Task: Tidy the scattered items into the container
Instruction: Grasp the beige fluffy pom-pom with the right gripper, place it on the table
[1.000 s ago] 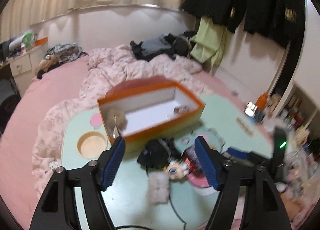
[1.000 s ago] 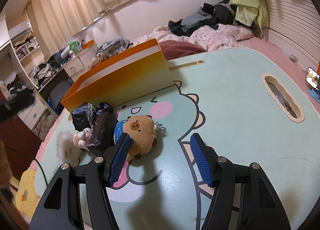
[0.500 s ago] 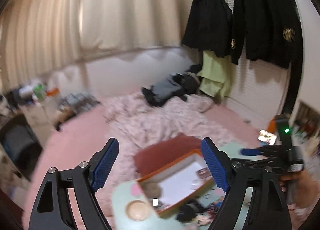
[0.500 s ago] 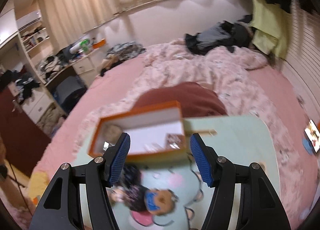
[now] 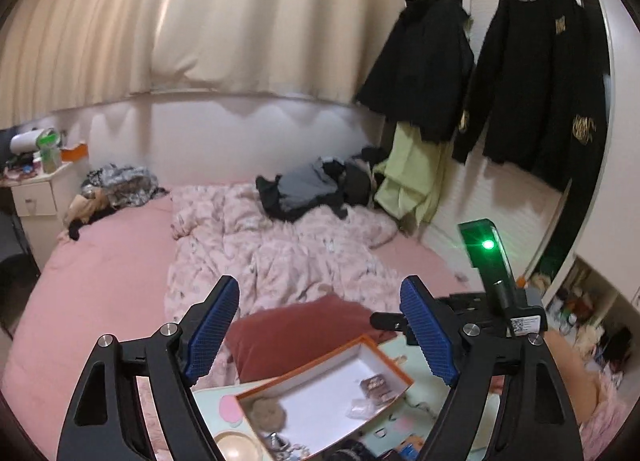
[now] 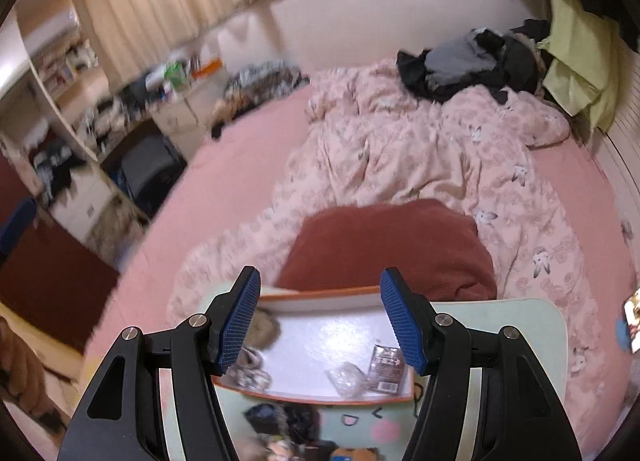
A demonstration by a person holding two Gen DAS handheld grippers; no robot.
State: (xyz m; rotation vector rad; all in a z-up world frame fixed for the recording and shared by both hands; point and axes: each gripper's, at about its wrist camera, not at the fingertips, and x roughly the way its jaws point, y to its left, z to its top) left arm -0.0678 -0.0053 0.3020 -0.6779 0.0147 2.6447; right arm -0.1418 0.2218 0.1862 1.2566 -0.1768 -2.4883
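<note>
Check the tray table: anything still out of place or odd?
Yes. Toys still lie loose on the table in front of the orange box: a dark-clothed doll and a brown bear plush. The box itself sits askew to the table edge.

Hidden, cut and blurred parts of the two views

In the left wrist view the orange cardboard box with white inside (image 5: 320,393) is partly covered by the black arms of the left tongs (image 5: 320,335), and the pale green surface (image 5: 404,421) is cut by the lower edge. In the right wrist view the dark doll clothes (image 6: 280,421) and the brown plush bear (image 6: 352,453) are blurred and cut by the lower edge; the shelves with small things (image 6: 68,69) at left are smeared, so nothing there can be told. The print on the small dark packet (image 6: 386,367) is too small to read.
</note>
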